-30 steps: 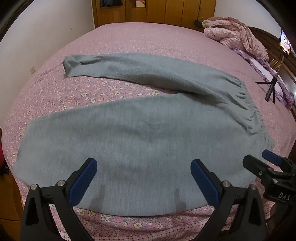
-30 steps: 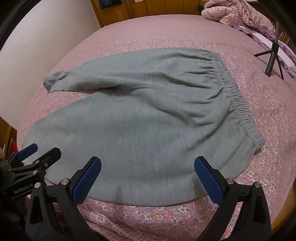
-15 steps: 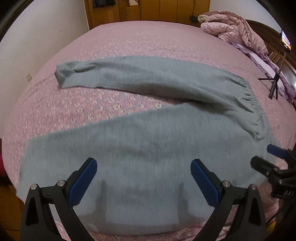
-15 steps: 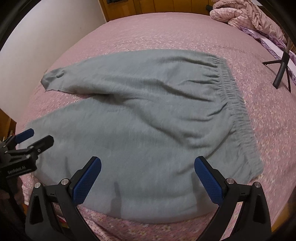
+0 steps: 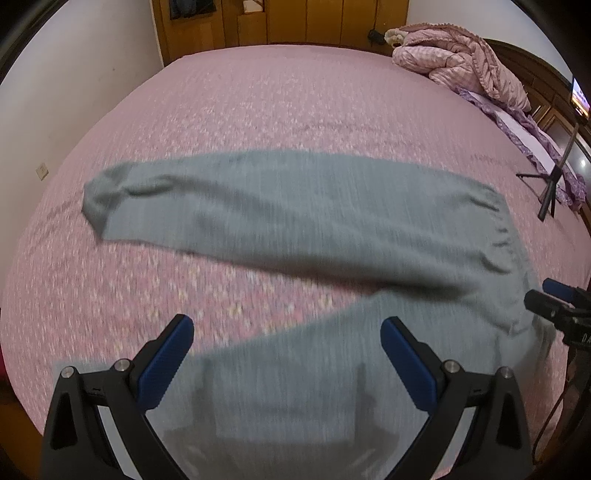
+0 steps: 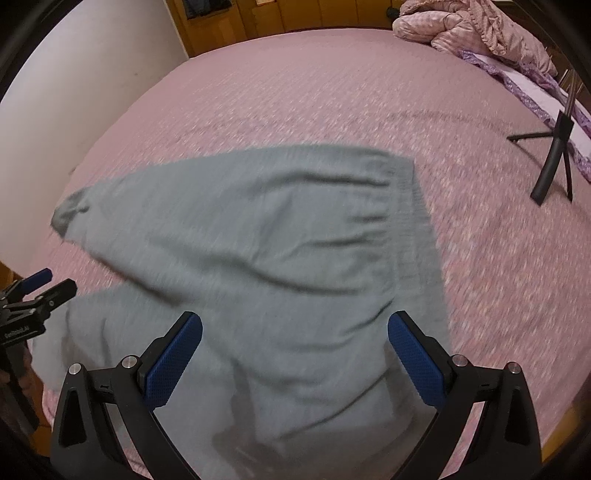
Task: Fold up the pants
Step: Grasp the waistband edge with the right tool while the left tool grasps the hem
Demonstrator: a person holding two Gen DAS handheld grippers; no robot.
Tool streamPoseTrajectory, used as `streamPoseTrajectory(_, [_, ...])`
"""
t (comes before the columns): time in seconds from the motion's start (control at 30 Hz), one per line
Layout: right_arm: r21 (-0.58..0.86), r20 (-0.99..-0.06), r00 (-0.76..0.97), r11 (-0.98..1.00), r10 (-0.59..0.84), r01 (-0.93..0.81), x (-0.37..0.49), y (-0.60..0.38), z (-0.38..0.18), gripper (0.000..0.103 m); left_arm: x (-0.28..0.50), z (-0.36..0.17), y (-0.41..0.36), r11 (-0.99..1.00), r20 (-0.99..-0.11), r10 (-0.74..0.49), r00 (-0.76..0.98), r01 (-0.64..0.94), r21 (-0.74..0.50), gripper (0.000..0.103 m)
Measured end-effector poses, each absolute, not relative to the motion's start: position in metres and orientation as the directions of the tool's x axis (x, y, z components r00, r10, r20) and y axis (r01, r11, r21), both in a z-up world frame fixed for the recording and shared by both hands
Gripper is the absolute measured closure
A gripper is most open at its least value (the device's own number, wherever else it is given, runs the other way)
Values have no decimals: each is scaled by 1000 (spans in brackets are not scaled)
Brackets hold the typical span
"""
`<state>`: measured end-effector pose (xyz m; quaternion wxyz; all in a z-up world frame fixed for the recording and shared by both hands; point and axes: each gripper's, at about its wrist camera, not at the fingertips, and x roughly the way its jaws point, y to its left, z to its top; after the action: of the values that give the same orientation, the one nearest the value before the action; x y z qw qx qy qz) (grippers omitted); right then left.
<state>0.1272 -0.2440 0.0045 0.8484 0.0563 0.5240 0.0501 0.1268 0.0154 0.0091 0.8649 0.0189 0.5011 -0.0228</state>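
Grey sweatpants point(image 5: 295, 210) lie spread on a pink floral bed point(image 5: 295, 96), one leg stretched to the far left, the other leg toward me, the elastic waistband point(image 6: 424, 221) at the right. My left gripper point(image 5: 286, 343) is open and empty over the near leg. My right gripper point(image 6: 293, 341) is open and empty over the seat of the sweatpants point(image 6: 258, 240), near the waistband. Each gripper shows at the edge of the other's view: the right gripper point(image 5: 554, 299) and the left gripper point(image 6: 37, 288). The frames are motion-blurred.
A pink quilted jacket point(image 5: 461, 70) lies crumpled at the bed's far right corner. A small black tripod point(image 6: 554, 162) stands on the bed at the right. Wooden wardrobes point(image 5: 280, 22) stand behind the bed; a white wall point(image 5: 55, 74) runs at the left.
Both grippers have lowered toward the near edge of the pants and tilted; the pants now sit lower and closer in both views. Both stay open.
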Motion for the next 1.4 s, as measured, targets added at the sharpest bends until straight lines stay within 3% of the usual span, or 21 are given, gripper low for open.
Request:
streamPoseTrajectory(0.4, [108, -891, 436, 992, 124, -60, 188, -256, -3, 0, 193, 12, 11, 993, -868, 18, 496, 93, 74, 0])
streamPoseTrajectory(0.8, [60, -902, 421, 993, 99, -105, 242, -268, -14, 1, 260, 5, -8, 988, -890, -53, 452, 155, 20, 0])
streamPoseTrajectory(1.07, [53, -922, 374, 990, 98, -130, 275, -276, -24, 0, 303, -7, -9, 975, -893, -23, 449, 206, 79, 0])
streamPoseTrajectory(1.2, [33, -932, 351, 987, 86, -156, 295, -275, -33, 0, 316, -21, -7, 950, -913, -47, 404, 301, 84, 0])
streamPoseTrajectory(1.33, [29, -942, 324, 983, 88, -184, 309, -274, -44, 3, 321, -41, -11, 899, -924, 8, 383, 403, 175, 0])
streamPoseTrajectory(1.4, [31, -946, 312, 981, 91, -193, 316, -273, -50, 4, 325, -44, -5, 902, -928, -45, 370, 414, 121, 0])
